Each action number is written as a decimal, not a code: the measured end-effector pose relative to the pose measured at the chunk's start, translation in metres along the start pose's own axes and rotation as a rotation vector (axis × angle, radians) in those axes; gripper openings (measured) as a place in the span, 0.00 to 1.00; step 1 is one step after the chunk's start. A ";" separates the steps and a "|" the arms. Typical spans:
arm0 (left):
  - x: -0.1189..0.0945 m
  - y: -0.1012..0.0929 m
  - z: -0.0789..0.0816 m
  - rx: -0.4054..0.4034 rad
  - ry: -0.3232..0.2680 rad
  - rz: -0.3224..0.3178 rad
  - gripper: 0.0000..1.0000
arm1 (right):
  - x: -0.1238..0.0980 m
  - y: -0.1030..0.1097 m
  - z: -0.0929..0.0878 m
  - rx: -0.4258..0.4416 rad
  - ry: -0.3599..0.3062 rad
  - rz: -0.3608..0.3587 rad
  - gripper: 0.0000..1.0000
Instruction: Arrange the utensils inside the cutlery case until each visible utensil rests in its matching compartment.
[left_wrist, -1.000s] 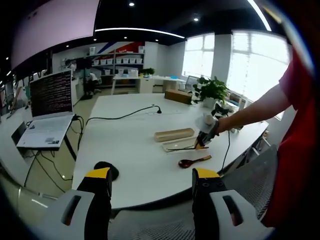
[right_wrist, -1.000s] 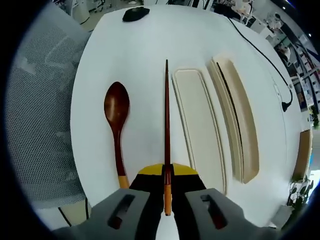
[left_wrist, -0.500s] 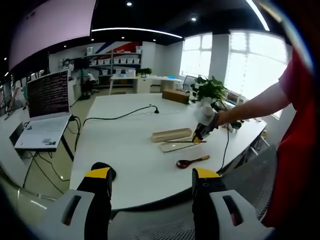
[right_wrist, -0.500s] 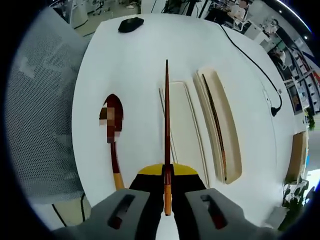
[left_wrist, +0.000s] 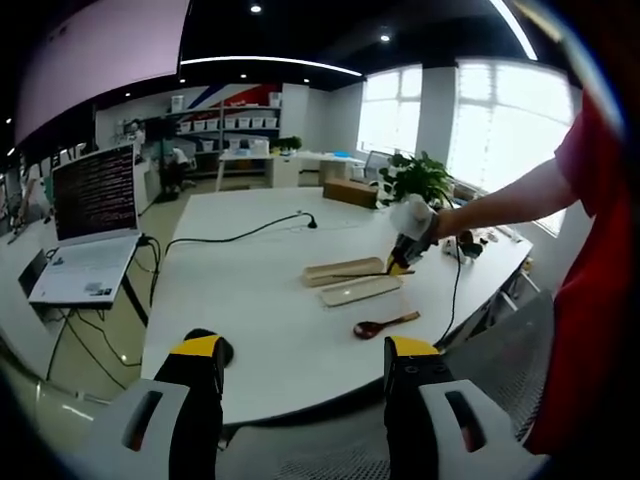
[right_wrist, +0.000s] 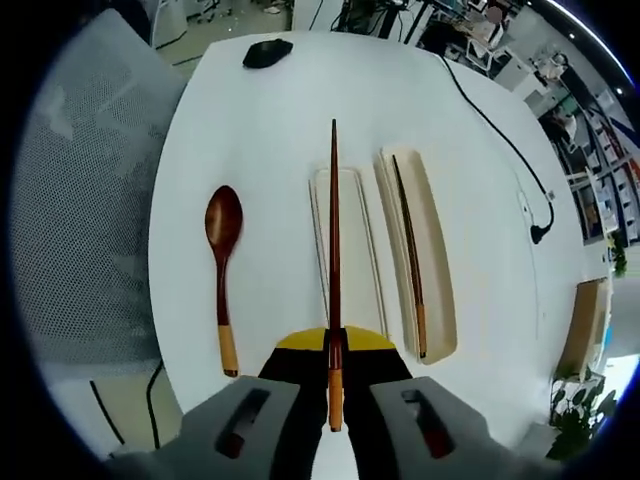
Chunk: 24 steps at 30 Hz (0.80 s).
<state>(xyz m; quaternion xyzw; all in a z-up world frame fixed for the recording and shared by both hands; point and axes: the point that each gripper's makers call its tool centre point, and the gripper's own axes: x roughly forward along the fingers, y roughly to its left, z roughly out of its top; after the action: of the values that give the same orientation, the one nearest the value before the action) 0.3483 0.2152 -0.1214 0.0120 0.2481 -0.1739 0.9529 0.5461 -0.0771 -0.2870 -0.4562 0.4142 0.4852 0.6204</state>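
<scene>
Dark red-brown spoon (right_wrist: 222, 262) with orange tip, beige case (right_wrist: 420, 250), white table (right_wrist: 260, 130)

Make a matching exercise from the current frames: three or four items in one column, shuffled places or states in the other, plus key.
Items:
1. spoon
2. chopstick with the orange end
3. second chopstick
4. lid of the case

Places or states:
A. lying inside the open case
B. flat on the table, between the spoon and the case
C. clamped in the right hand-held gripper
D. loose on the table, bowl pointing away from the camera

Pairs: 1-D, 2-C, 3-A, 4-B
</scene>
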 end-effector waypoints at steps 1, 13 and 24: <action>0.001 -0.001 0.001 0.002 0.000 -0.003 0.67 | -0.001 -0.001 0.001 -0.002 -0.001 0.000 0.00; 0.003 -0.001 0.003 0.016 0.003 -0.013 0.67 | -0.003 -0.007 0.001 -0.021 -0.002 0.002 0.00; 0.003 -0.001 0.000 0.017 0.015 -0.012 0.66 | 0.001 -0.022 0.006 -0.034 -0.005 0.004 0.00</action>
<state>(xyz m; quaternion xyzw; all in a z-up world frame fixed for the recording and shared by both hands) 0.3505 0.2132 -0.1229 0.0201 0.2539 -0.1815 0.9498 0.5685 -0.0740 -0.2825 -0.4645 0.4051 0.4948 0.6126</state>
